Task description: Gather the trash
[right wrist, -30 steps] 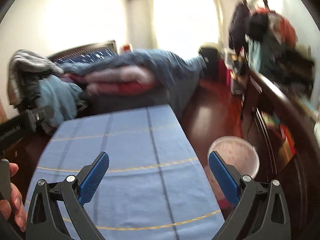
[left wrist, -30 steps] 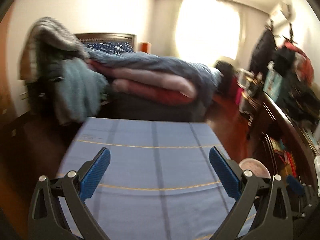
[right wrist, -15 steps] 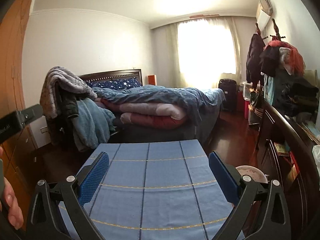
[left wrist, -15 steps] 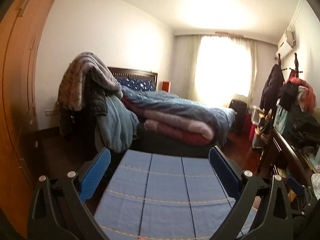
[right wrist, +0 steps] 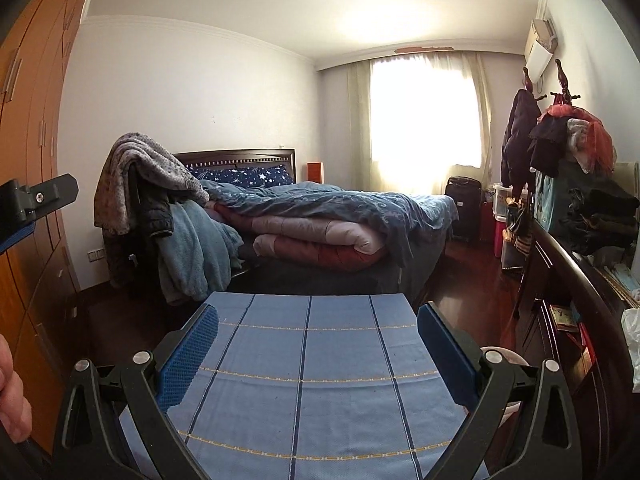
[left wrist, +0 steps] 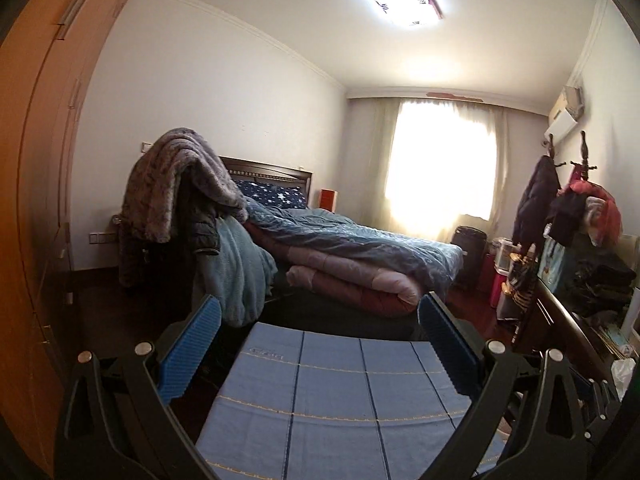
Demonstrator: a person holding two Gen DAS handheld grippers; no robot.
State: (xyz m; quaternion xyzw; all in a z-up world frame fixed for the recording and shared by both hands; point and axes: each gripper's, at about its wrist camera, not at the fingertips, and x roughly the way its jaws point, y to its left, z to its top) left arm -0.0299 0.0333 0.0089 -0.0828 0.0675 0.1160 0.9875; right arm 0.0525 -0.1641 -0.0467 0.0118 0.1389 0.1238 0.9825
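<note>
No trash shows on the blue checked tablecloth (left wrist: pixel 332 400), which also fills the lower right wrist view (right wrist: pixel 304 380). My left gripper (left wrist: pixel 320 344) is open and empty above the cloth, raised and looking across the bedroom. My right gripper (right wrist: pixel 318 352) is open and empty above the same cloth. A pale round bin (right wrist: pixel 510 360) sits on the floor just right of the table, mostly hidden behind the right finger. The left gripper's body (right wrist: pixel 36 200) shows at the left edge of the right wrist view.
A bed (right wrist: pixel 328 216) piled with quilts stands beyond the table. A chair heaped with blankets (right wrist: pixel 160 216) is at its left. A wooden wardrobe (left wrist: pixel 36 200) lines the left wall. A dark dresser (right wrist: pixel 572 300) with clutter and a coat rack (right wrist: pixel 560 132) line the right.
Both grippers have tilted upward, from looking down at the cloth to looking across the room at the ceiling and bed. Both stayed open and empty.
</note>
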